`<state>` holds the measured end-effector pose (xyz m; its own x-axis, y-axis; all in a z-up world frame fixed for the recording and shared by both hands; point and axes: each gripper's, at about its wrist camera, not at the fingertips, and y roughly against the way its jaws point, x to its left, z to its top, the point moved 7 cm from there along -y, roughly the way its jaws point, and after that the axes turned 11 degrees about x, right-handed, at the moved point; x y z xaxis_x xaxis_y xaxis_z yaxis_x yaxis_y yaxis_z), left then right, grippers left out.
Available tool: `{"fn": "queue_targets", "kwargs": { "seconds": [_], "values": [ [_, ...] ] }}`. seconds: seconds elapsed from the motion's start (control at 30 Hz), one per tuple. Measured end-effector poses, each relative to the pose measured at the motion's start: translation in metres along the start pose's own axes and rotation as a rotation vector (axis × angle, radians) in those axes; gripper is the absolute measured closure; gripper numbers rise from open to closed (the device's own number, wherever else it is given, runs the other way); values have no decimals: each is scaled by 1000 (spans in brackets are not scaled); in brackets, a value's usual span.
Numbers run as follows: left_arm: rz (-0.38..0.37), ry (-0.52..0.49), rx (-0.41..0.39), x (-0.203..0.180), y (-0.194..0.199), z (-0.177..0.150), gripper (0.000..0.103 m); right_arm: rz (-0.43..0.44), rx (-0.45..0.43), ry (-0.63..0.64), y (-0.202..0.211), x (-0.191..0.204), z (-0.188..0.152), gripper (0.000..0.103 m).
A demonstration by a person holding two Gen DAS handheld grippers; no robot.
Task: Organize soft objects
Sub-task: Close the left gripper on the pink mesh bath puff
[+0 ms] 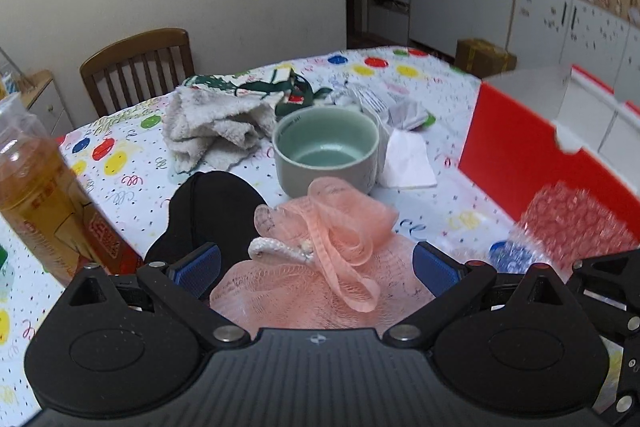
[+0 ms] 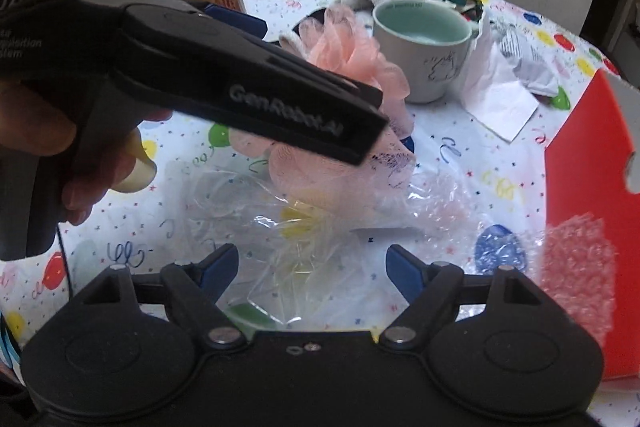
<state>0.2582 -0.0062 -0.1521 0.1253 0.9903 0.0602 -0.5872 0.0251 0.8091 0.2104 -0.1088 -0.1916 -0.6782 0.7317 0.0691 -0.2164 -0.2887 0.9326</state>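
Now the step in hand seems to be the pick-up of the pink mesh bath sponge with a white rope loop (image 1: 320, 247), which lies on the near part of the round table with a confetti-print cloth (image 1: 432, 155), just in front of the grey-green ceramic mug (image 1: 326, 151) and beside a black soft fabric piece (image 1: 216, 211). The left gripper (image 1: 320, 267) is wide open, with one blue pad on each side of the sponge; whether the pads already touch the mesh I cannot tell. The right gripper (image 2: 312, 267) is also open and holds nothing; it hangs over a sheet of clear crumpled plastic film (image 2: 288, 227). I judge that the next move calls for closing the left jaws gently on the sponge, then carrying it to the right, probably to the red cardboard box with white inside (image 1: 532, 143). The mesh is loose, so a grip near the rope knot should be safer.
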Motion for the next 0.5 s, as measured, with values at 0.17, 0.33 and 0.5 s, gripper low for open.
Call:
{"fn": "queue_targets", "kwargs": {
  "seconds": [0.17,0.33,0.5],
  "values": [
    [23,-42,20,-3,-14,-2,1,-20,23,0,-16,-2,-1,27],
    [16,-49,27,-4,-17,-4,23,-20,17,3,-19,-1,-2,46],
    [10,-51,25,-7,-13,-5,56,-25,3,10,-16,0,-1,69]
  ]
}}
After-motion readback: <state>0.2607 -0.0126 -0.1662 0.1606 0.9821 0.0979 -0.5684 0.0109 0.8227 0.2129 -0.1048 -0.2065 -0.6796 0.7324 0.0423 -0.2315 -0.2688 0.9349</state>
